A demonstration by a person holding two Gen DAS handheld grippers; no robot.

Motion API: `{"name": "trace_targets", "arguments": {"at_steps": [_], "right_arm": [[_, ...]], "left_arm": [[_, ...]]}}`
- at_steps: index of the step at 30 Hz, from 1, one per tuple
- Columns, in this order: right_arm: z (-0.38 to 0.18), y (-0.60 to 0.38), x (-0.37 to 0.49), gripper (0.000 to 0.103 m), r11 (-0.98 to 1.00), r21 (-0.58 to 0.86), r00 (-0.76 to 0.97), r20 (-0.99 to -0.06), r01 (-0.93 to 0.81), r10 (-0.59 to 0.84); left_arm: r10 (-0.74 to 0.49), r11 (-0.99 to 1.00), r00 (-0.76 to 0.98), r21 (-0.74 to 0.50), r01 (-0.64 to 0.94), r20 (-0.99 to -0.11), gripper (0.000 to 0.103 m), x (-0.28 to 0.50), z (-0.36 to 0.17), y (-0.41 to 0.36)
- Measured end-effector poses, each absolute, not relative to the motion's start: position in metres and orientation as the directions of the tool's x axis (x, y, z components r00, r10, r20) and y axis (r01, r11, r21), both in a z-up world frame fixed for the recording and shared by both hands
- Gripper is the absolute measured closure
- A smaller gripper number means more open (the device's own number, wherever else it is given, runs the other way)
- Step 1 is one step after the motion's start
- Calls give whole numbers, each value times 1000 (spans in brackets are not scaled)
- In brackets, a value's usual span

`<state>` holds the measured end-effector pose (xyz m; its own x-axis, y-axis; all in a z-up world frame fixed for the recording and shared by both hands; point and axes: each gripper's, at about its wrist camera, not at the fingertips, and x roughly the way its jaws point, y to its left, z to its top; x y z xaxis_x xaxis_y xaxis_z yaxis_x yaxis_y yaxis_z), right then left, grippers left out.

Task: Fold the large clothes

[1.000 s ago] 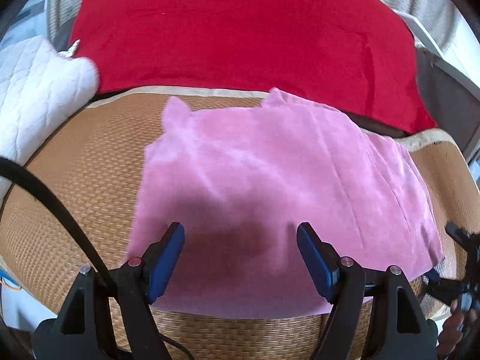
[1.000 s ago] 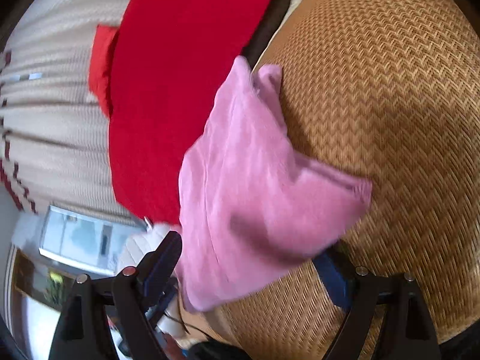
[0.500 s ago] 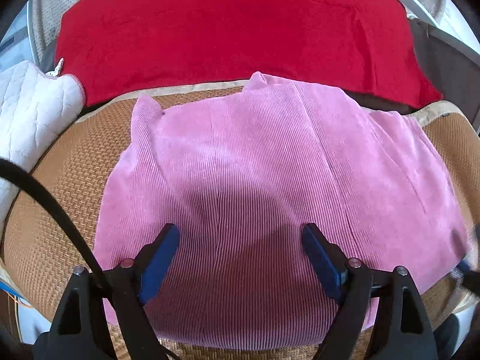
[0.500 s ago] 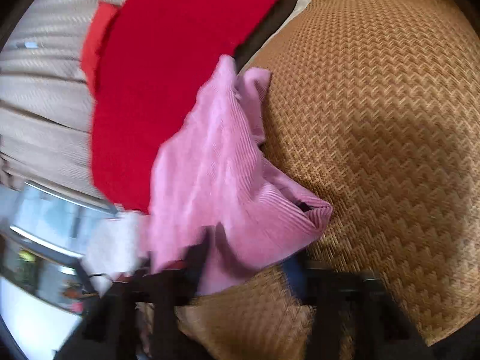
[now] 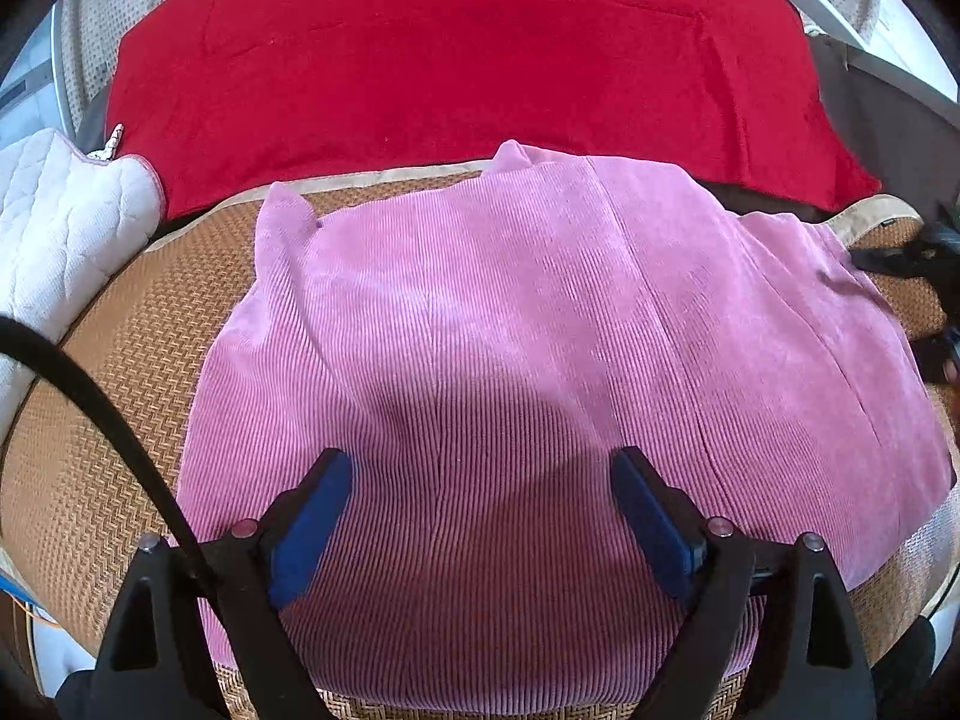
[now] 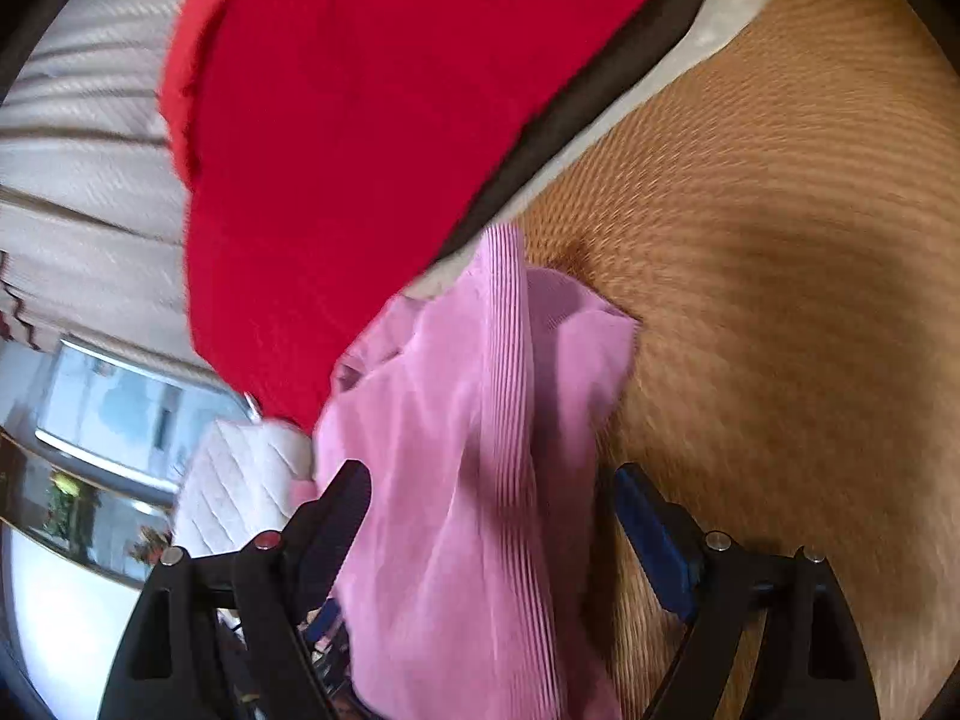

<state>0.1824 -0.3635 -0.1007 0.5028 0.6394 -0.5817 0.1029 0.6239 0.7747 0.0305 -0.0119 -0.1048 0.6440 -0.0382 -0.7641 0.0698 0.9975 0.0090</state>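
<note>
The pink garment (image 5: 540, 372) lay spread flat on the woven mat (image 5: 120, 396), its far edge reaching the mat's pale back border, where a red cloth (image 5: 456, 54) lay beyond. A white quilted pad (image 5: 60, 228) sat at the mat's left edge. The left gripper (image 5: 480, 516) hung over the garment's near part with its jaws wide and opening, pads clear of the fabric. The right gripper (image 6: 486, 522) was at the garment's right edge; its jaws were closing with a raised fold of the garment (image 6: 480, 420) between them, the pads not visibly pressing it in the blurred view.
</note>
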Motion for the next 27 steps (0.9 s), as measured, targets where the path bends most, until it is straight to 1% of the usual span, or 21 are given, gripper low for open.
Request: {"name": "trace_targets", "arguments": {"at_steps": [1, 2, 5, 6, 7, 8, 9, 10, 11, 12, 14, 16, 17, 18, 19, 20, 22, 24, 27], "right_arm": [[-100, -357, 191, 57, 643, 759, 488, -600, 99, 634], [-97, -349, 198, 88, 675, 732, 471, -630, 96, 617], [-65, -329, 192, 89, 793, 609, 526, -681, 22, 509], [-61, -322, 188, 89, 839, 544, 548, -706, 13, 449], [-68, -319, 191, 89, 860, 510, 528, -738, 28, 420], [-81, -318, 196, 86, 865, 499, 489, -769, 58, 411], [-89, -322, 195, 73, 848, 521, 490, -766, 93, 417], [-87, -324, 191, 65, 848, 519, 507, -763, 110, 401], [-82, -325, 187, 46, 859, 498, 519, -769, 121, 373], [-74, -324, 180, 35, 876, 467, 542, -771, 125, 333], [-47, -322, 161, 35, 907, 405, 622, -741, 114, 253], [-27, -318, 142, 35, 907, 410, 673, -698, 96, 245], [-20, -316, 133, 35, 898, 433, 695, -670, 79, 262], [-13, -311, 123, 32, 884, 465, 710, -640, 53, 294], [-8, -301, 114, 31, 866, 500, 712, -612, 10, 344], [-5, -288, 105, 31, 852, 522, 707, -589, -36, 391], [-8, -259, 94, 25, 835, 541, 676, -578, -101, 456], [-25, -231, 88, 24, 810, 564, 603, -594, -160, 533], [-51, -206, 90, 24, 826, 540, 536, -655, -162, 533]], "left_arm": [[-40, 997, 644, 7, 70, -764, 14, 30, -105, -11], [-44, 997, 643, 3, 72, -764, 14, 29, -105, -11], [-54, 997, 647, -2, 80, -760, 14, 30, -107, -10], [-54, 997, 651, -2, 79, -757, 13, 30, -108, -11], [-50, 997, 652, 1, 77, -757, 13, 31, -108, -12], [-46, 997, 650, 4, 75, -759, 13, 31, -107, -12], [-52, 997, 646, -2, 78, -762, 13, 30, -104, -11], [-64, 996, 641, -13, 84, -765, 13, 30, -101, -9], [-86, 995, 636, -41, 86, -767, 13, 28, -95, -2], [-93, 995, 642, -60, 74, -761, 13, 26, -91, 4], [-97, 994, 680, -108, 26, -726, 13, 15, -79, 26], [-67, 991, 694, -129, -37, -717, 13, 6, -76, 49], [-52, 987, 678, -140, -76, -734, 16, 4, -80, 63], [-46, 985, 658, -145, -97, -752, 22, 3, -86, 71], [-41, 981, 618, -148, -122, -785, 40, 3, -96, 81], [-53, 978, 590, -161, -132, -806, 44, 3, -105, 90], [-99, 967, 586, -217, -134, -804, 44, -2, -107, 103], [-105, 961, 602, -236, -143, -792, 44, -4, -96, 109], [-110, 958, 636, -252, -136, -764, 44, 4, -76, 115]]}}
